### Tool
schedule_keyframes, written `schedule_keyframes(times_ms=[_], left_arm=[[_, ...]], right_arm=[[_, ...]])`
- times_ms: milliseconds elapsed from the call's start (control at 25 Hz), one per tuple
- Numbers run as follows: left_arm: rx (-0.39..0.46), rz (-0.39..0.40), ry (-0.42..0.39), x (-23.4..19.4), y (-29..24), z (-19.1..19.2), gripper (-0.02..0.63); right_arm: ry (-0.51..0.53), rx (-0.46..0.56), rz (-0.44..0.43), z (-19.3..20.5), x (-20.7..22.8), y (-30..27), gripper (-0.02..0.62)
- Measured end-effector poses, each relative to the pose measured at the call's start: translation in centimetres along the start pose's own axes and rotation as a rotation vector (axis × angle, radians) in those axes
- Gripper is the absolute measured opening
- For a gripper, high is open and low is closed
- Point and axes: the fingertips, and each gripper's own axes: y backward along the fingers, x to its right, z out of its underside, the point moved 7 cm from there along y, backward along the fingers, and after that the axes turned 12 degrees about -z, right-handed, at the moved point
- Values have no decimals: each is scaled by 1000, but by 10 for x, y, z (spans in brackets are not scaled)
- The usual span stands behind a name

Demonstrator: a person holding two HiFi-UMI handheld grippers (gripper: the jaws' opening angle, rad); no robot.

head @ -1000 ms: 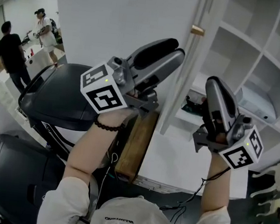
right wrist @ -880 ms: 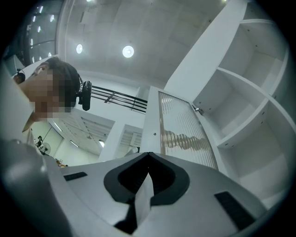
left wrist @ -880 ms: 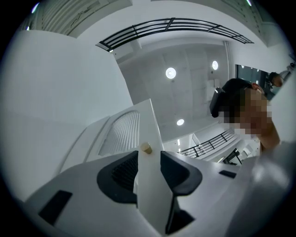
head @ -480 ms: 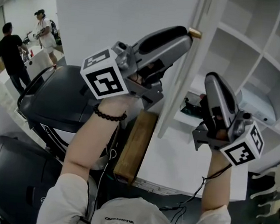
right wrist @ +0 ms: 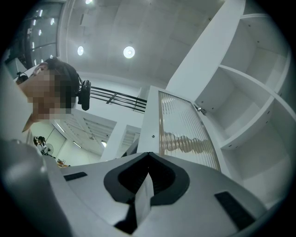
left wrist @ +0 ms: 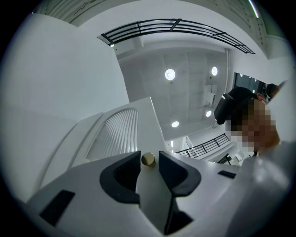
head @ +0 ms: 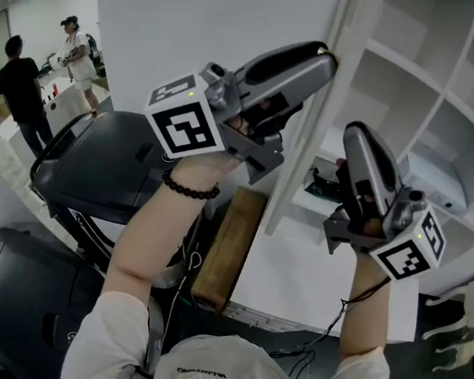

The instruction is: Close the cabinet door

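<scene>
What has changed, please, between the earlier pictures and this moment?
The left gripper rose along the white cabinet door to its small round brass knob; its jaws have just been closing, with the knob now between them, seemingly not yet pinched. The right gripper, jaws together and empty, the door and the white open shelves stayed put.

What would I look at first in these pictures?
The left tongs, raised at the edge of the big white door, have just been closing around its little gold knob. The knob sits between them and seems not yet pinched. At the right, the right tongs are shut and empty in front of the open white shelves.
</scene>
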Motion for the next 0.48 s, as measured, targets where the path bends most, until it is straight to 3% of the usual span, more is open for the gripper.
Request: schedule_keyframes(times_ms=[160, 480], left_arm=[[8, 23, 60, 1, 2, 5, 81], [12, 35, 107, 0, -8, 10, 77]], right_arm=[[-8, 1, 2, 4, -4, 1, 9], [-22, 10, 18, -1, 2, 15, 9]])
